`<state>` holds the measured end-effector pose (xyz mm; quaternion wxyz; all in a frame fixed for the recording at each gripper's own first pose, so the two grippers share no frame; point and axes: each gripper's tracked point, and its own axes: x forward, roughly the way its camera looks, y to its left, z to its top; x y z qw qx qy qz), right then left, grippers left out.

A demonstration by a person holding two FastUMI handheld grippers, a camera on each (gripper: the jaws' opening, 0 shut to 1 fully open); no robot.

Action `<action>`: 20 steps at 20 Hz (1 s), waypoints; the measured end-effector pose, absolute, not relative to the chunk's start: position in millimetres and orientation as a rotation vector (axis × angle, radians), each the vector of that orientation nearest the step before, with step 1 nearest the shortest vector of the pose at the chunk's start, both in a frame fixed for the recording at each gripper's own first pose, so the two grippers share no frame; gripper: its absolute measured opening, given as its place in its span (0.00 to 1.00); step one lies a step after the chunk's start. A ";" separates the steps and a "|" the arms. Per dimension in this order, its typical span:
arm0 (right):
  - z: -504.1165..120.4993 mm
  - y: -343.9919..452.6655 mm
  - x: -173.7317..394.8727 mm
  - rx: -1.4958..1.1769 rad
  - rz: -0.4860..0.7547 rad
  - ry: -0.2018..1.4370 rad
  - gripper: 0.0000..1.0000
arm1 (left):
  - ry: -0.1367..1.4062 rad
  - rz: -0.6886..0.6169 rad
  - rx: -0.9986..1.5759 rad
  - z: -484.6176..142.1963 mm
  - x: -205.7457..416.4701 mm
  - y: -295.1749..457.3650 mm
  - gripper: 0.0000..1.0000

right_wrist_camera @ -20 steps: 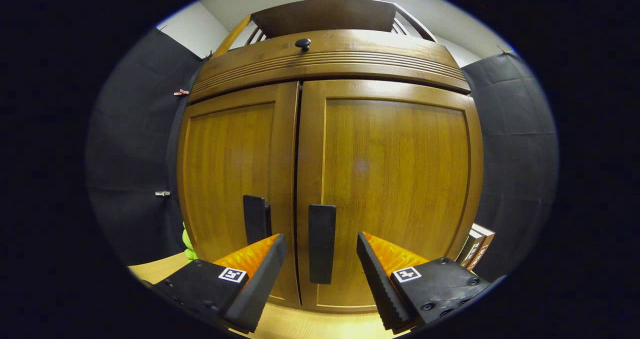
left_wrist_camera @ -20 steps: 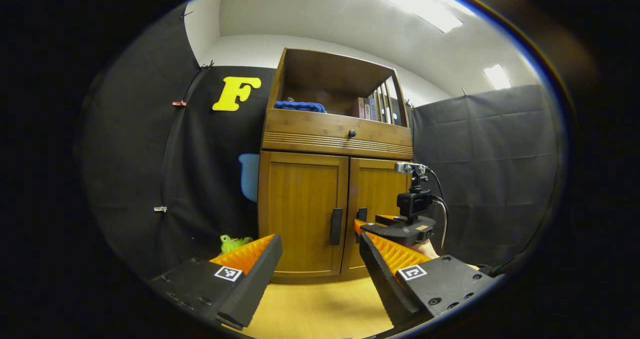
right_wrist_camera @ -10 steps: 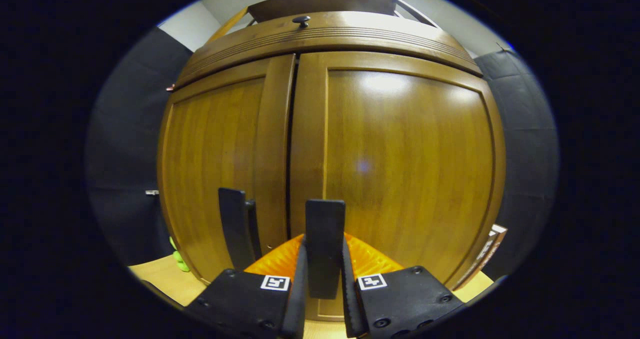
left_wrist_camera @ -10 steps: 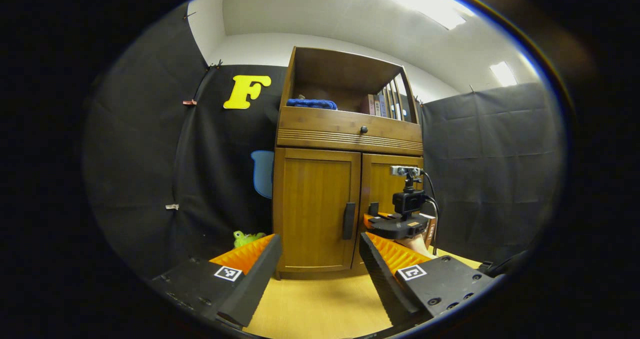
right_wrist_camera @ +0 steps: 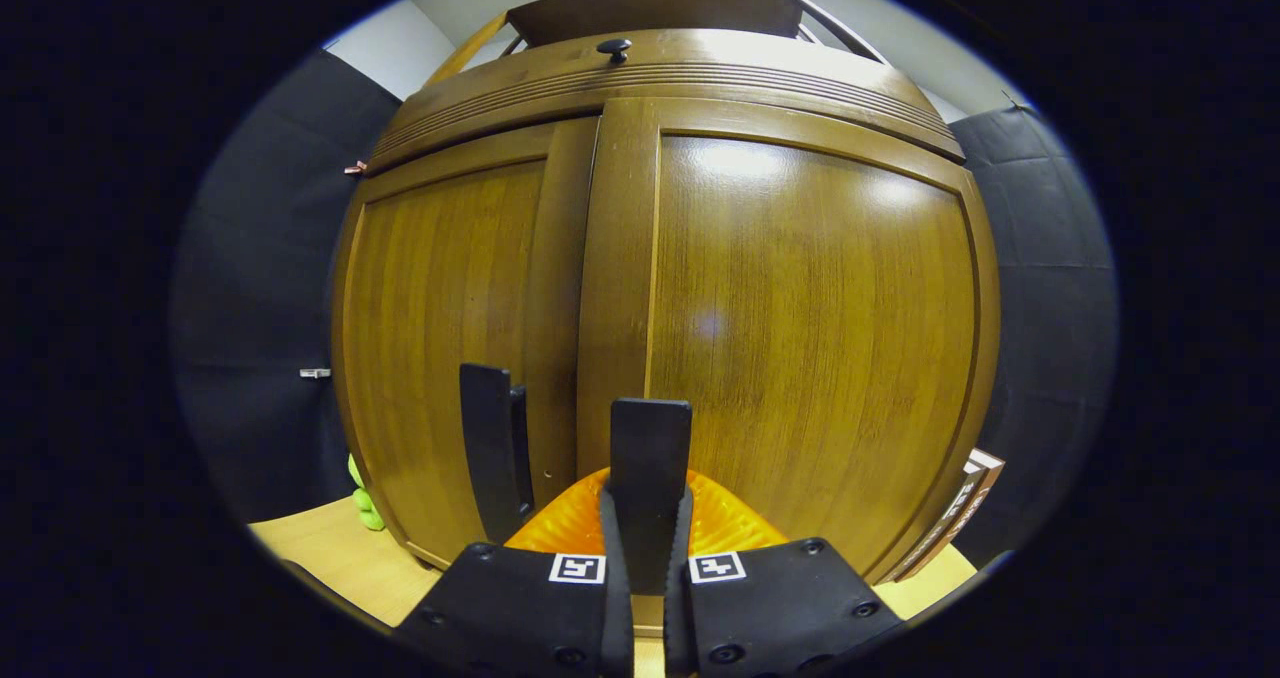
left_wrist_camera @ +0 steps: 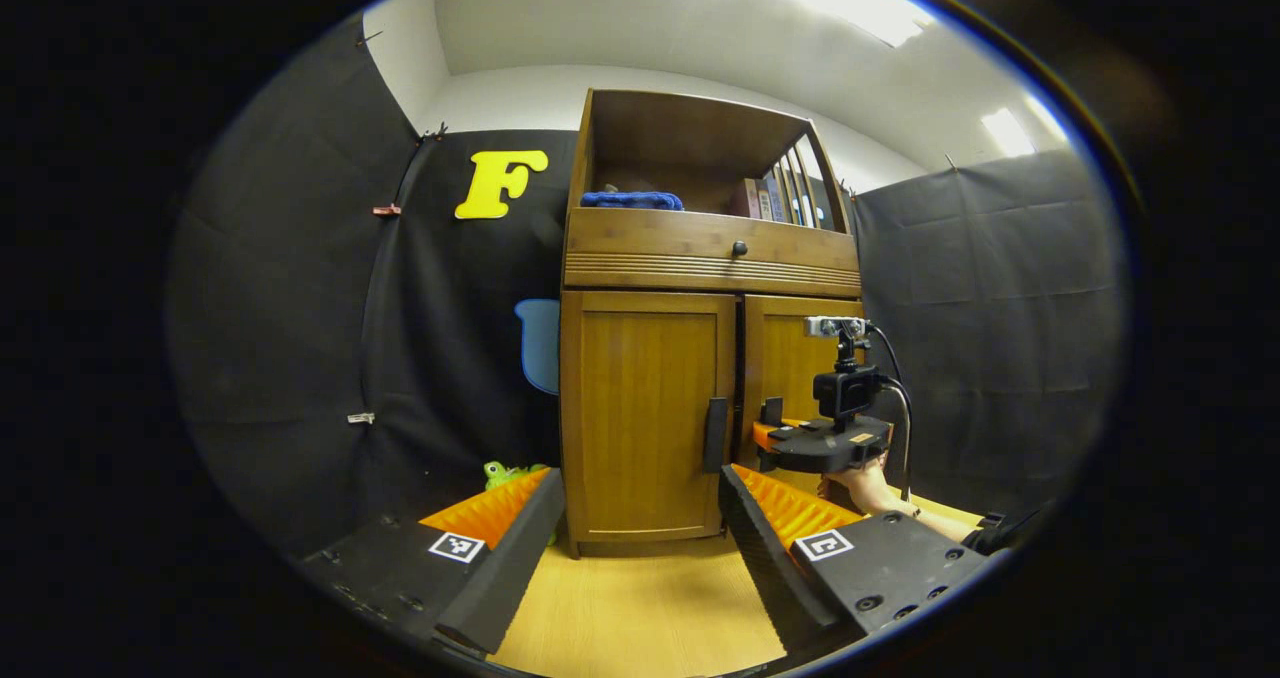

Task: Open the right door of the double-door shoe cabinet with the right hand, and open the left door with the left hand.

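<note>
Right gripper (right_wrist_camera: 645, 548) clamps the right door handle (right_wrist_camera: 650, 458); right door (right_wrist_camera: 800, 338) looks barely cracked, hard to tell. Pull outward along the hinge arc without twisting. Left gripper (left_wrist_camera: 640, 518) is wide, well back from the left door handle (left_wrist_camera: 715, 435).

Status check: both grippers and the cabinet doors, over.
Right gripper shut on right door handle. Left gripper open, short of left door. Nothing in the way.

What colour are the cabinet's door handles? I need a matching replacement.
Black, clearest in the right gripper view: right door handle, left door handle.
</note>
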<state>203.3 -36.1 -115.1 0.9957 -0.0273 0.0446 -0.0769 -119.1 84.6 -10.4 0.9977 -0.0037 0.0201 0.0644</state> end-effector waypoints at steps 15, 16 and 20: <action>-103.8 -39.3 119.1 -0.046 -0.022 0.119 0.16 | 0.009 -0.051 0.003 -7.1 -82.5 15.2 0.97; -103.2 -41.3 112.3 -0.045 -0.016 0.121 0.16 | 0.006 -0.067 0.000 -6.6 -78.4 9.5 0.97; -99.6 -51.0 85.2 -0.062 -0.014 0.133 0.16 | 0.008 -0.121 -0.005 -10.5 -66.9 -12.3 0.97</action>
